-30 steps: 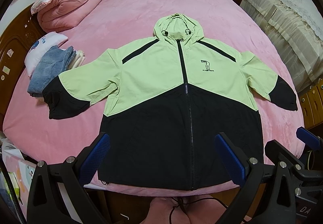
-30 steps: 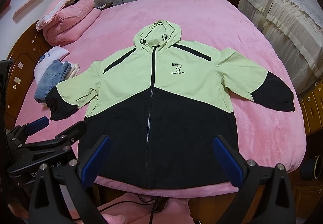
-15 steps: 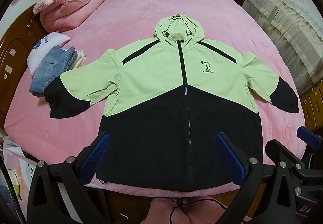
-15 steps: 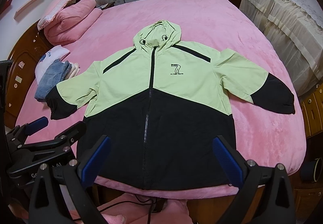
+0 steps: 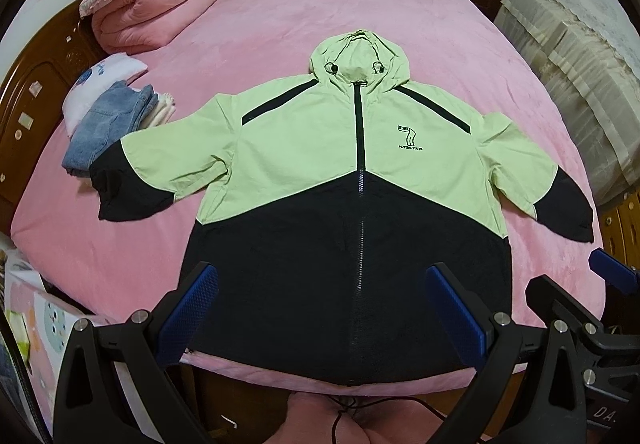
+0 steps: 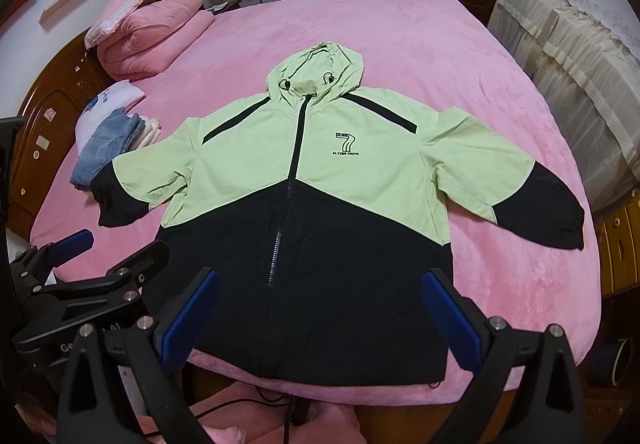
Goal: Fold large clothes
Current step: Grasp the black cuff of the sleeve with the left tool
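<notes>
Both the left gripper (image 5: 320, 308) and right gripper (image 6: 320, 308) hover with fingers spread wide and empty above the hem of the green-and-black hooded zip jacket (image 5: 352, 180), spread flat, sleeves out, on the pink bed (image 5: 420, 24), ready for folding.

A big bed (image 5: 400, 24) with a soft pink cover fills the room; a jacket (image 5: 352, 204) lies flat on it, front up and zipped, with its hood toward the far side and its black bottom edge at the near edge of the bed. The top half is light green and the bottom half is black; both sleeves are spread out to the sides, each ending in a black cuff. Far off at the left corner sits a rolled pink quilt (image 5: 152, 12) with a pillow on top. Nearer, by the left sleeve, is a small pile of folded clothes (image 5: 108, 116) — blue jeans on a white top; the black cuff just touches the jeans.
</notes>
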The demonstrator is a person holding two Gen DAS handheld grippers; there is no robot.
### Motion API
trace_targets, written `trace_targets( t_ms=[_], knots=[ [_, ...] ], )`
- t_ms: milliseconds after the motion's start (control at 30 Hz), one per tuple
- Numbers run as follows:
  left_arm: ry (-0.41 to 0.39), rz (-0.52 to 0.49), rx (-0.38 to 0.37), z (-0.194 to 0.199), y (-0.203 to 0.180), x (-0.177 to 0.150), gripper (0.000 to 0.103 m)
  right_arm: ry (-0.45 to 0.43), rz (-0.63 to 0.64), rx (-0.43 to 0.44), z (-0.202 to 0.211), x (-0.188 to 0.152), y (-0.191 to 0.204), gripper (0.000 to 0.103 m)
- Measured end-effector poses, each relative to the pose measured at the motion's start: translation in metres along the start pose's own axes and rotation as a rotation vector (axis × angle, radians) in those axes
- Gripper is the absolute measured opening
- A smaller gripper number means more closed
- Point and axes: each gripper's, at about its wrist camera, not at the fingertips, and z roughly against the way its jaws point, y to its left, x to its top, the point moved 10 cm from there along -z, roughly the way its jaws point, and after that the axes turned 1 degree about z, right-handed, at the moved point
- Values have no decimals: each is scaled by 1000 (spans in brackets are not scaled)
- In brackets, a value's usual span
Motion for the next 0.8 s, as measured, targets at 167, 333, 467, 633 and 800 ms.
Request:
trace_targets(
  t_ms=[167,333,467,633,800],
  knots=[
    [16,5,18,-2,-2,-13,102,-27,32,16,0,3,-7,101],
    [53,85,24,-3,23,-31,102,-56,49,104,-2,1,5,101],
    [66,197,48,-5,65,-40,102,-78,42,159,-5,9,17,101],
    [93,303,51,-17,118,-49,102,-80,61,185,-16,16,45,101],
    [91,442,54,-42,209,-39,102,-56,72,164,-32,20,74,101]
  ],
)
